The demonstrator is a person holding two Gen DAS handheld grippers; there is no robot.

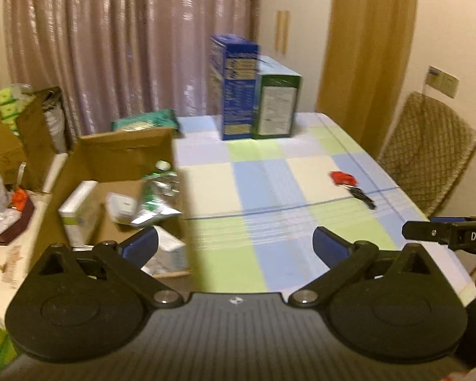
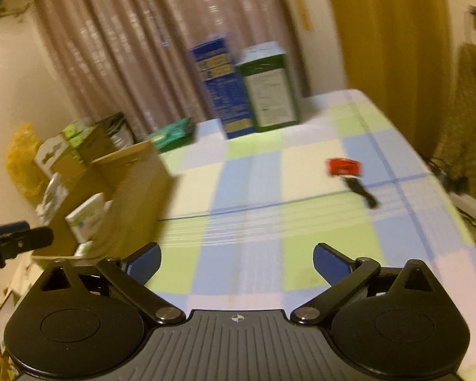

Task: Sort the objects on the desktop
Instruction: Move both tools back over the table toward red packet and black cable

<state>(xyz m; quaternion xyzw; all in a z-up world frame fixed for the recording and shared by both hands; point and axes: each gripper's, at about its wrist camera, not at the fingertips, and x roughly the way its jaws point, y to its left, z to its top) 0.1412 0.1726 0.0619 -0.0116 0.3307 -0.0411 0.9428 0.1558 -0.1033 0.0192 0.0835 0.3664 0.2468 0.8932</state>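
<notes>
Jaws of both the left gripper [image 1: 234, 247] and right gripper [image 2: 237, 260] gape wide, empty.

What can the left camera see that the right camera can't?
Only the left wrist view looks down into the cardboard box, showing a crumpled silver-green bag, and it shows a chair.
Only the right wrist view shows a yellow bag on the far left.
Both show the checked table, blue box, green box, red thing, and open, empty grippers.
</notes>
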